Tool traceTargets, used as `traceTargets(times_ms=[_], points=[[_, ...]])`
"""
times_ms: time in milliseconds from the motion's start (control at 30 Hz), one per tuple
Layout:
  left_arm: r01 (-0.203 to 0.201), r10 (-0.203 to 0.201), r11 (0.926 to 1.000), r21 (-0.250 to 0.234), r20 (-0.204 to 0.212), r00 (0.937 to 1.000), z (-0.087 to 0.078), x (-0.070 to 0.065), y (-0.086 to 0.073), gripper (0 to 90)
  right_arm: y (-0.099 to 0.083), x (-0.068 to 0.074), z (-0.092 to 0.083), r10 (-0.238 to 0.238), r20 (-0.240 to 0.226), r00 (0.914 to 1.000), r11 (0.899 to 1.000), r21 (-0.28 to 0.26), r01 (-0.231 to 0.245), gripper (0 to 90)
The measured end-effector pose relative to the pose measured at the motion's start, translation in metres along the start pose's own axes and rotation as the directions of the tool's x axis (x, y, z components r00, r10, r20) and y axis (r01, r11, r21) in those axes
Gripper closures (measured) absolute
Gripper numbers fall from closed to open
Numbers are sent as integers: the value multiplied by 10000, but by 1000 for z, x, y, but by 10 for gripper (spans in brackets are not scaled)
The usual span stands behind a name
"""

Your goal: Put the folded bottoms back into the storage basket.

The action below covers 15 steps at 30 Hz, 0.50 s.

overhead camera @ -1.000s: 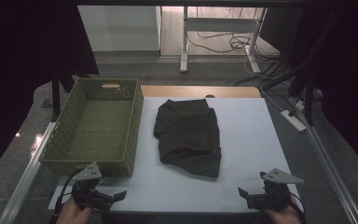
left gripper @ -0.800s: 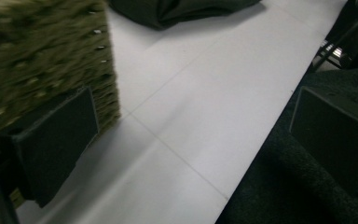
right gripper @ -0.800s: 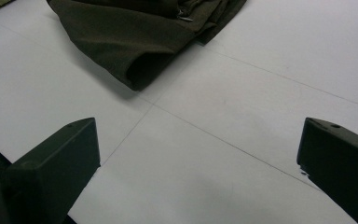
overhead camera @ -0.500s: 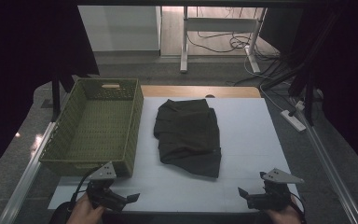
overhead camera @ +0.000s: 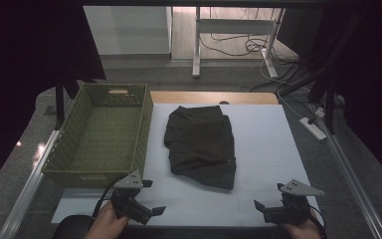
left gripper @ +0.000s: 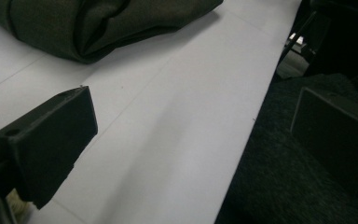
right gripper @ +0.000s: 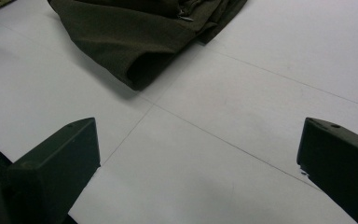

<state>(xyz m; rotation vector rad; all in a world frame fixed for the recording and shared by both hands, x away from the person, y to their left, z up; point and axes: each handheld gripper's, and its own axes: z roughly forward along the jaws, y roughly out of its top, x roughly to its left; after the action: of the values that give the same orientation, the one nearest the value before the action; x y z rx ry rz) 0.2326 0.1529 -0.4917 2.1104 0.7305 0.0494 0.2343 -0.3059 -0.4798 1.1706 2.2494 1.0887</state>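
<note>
A dark olive folded garment [overhead camera: 199, 144] lies on the white table top [overhead camera: 268, 134], a little left of centre. My left gripper [overhead camera: 153, 196] is held in a hand at the front edge, below the basket's near right corner; its jaws stand wide apart with nothing between them. In the left gripper view the gripper [left gripper: 193, 140] hovers over the table's front edge, and the garment [left gripper: 98, 23] lies beyond. My right gripper [overhead camera: 269, 196] is open at the front right, and in its own view the gripper [right gripper: 196, 158] frames bare table short of the garment's hem [right gripper: 135, 42].
A green woven basket [overhead camera: 146, 124] with nothing in it stands on the table's left side, close beside the garment. White table surface lies to the garment's right. Behind the table are desk legs and cables on the floor [overhead camera: 238, 45].
My left gripper has moved right along the front edge and turned its jaws towards the right. The right gripper and the garment have stayed put.
</note>
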Motion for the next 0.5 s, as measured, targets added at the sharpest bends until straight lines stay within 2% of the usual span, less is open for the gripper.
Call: traceTargets(times_ms=[167,300,500], points=[[-217,218,9997,136,-50,9997,9,0,8,0,0,0,0,-31,-15,10000,10000,8,31,0],[-380,380,9993,51,-65,9993,15,3,13,0,0,0,0,-40,-25,10000,10000,21,40,0],[-256,255,9996,-80,-65,9997,25,9,21,2,0,1,0,-69,-37,10000,10000,29,69,0]])
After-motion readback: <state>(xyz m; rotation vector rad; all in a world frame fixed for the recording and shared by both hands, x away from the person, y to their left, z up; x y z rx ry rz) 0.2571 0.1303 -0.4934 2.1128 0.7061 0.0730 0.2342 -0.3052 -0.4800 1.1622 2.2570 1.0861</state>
